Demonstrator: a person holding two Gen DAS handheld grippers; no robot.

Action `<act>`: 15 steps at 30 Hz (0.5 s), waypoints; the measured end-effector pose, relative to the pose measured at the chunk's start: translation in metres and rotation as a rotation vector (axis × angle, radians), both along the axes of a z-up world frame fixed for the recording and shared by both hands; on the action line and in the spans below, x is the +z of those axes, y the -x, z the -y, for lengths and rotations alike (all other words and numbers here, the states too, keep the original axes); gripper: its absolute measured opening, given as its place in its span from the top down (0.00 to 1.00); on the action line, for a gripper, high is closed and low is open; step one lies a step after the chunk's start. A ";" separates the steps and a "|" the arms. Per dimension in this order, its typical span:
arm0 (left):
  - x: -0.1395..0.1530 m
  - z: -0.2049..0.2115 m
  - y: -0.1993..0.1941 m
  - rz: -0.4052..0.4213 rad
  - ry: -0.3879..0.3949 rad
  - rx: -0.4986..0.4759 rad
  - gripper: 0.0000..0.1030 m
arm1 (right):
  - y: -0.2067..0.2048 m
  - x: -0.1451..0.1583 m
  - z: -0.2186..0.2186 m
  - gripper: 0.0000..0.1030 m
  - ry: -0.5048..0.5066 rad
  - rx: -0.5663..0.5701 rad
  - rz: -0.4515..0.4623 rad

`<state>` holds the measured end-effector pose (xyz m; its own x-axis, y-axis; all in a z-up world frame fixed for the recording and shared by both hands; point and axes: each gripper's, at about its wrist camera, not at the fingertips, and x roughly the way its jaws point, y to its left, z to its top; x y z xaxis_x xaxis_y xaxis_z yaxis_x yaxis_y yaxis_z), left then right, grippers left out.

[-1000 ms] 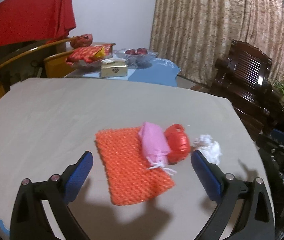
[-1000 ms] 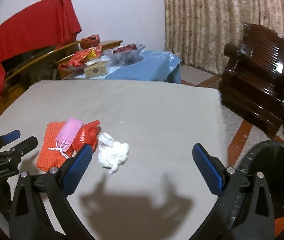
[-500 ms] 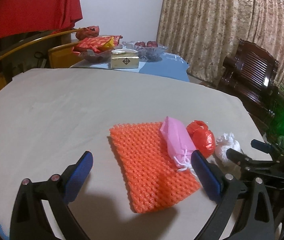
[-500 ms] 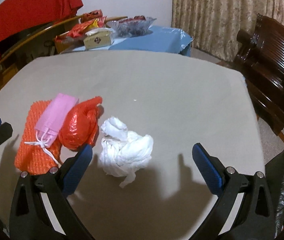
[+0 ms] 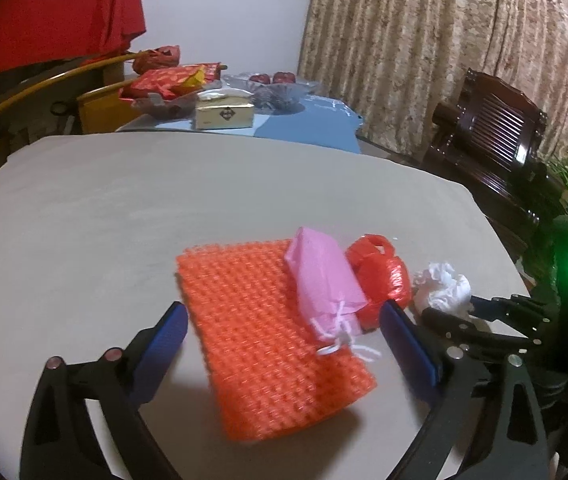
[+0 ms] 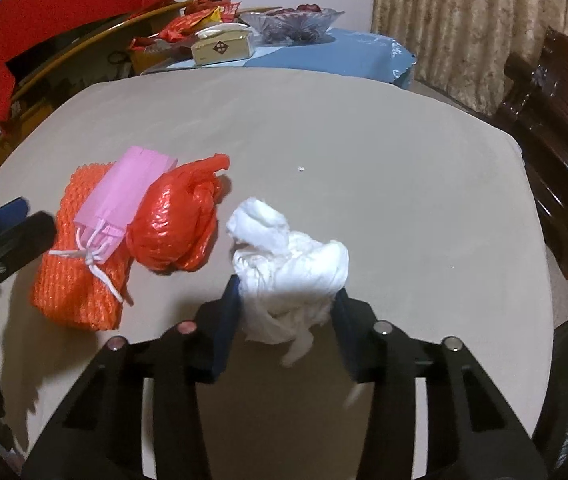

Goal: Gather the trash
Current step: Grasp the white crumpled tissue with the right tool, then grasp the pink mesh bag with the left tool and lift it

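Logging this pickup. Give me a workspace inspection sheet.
Surface: beige table, one small crumb.
Job's things: white wad; red bag; pink pouch on orange mesh.
Clutter: nothing seen beyond these.
Grippers: right gripper has just been closing, pads pressing the wad; left gripper open over mesh and pouch.
Cables: nothing seen.
Surroundings: side table with blue cloth, tissue box, fruit bowl; dark wooden chair; curtain.

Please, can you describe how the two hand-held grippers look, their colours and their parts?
Both look alike. The left gripper and the right gripper each have two black angular fingers with cut-out openings, blue ribbed pads on the inner faces, and round silvery bolt heads. No sleeve or cable shows.
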<state>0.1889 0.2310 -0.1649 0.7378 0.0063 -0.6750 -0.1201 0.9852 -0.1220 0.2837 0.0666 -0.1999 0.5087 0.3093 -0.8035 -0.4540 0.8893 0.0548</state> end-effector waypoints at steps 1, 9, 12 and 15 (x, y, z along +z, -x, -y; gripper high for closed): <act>-0.001 0.002 -0.002 -0.002 0.000 -0.003 0.14 | 0.000 0.001 0.003 0.61 -0.005 -0.006 -0.001; -0.014 0.015 -0.026 -0.027 -0.010 -0.021 0.33 | -0.001 0.008 0.031 0.61 -0.033 -0.062 -0.002; -0.022 0.018 -0.036 -0.055 -0.011 -0.035 0.54 | -0.001 0.009 0.036 0.60 -0.037 -0.067 -0.002; -0.024 0.022 -0.037 -0.066 -0.013 -0.047 0.79 | 0.002 0.010 0.042 0.60 -0.041 -0.072 -0.004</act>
